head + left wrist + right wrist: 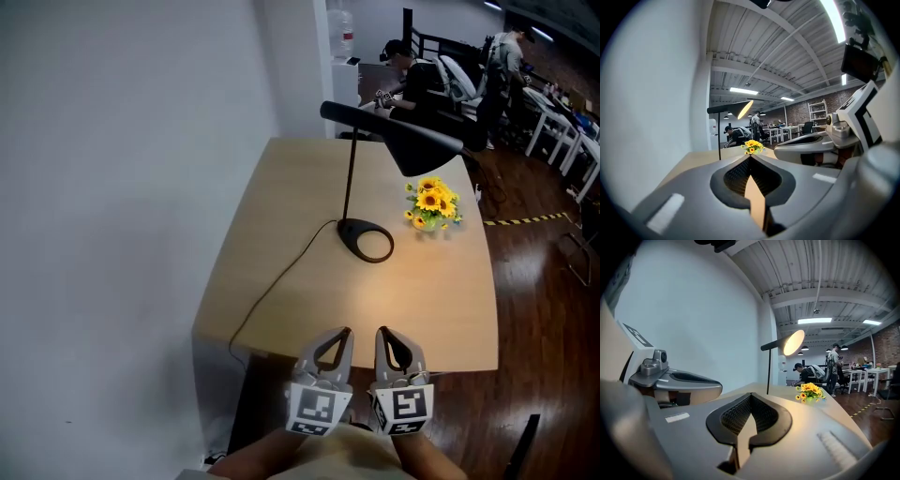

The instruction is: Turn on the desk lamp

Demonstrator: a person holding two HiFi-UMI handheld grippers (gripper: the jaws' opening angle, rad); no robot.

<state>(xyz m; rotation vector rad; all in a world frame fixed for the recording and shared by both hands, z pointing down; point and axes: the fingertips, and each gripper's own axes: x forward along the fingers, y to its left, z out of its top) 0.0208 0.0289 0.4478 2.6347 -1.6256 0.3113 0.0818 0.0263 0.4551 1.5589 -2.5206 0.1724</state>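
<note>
From my head I am looking steeply down over the near edge of the table [281,178] and taking in its whole top. My left tool [344,335] and right tool [382,334] are poking in at the bottom of that view. The camera riding on my left tool is sitting low, near the table's front edge, facing along the jaws across the tabletop toward the far office. The one on my right tool is looking the same way from just beside it. All three are sharing the lamp [427,148], the flowers [431,202] and the white wall [122,187]. Each tool camera is also catching the other tool at its side.
</note>
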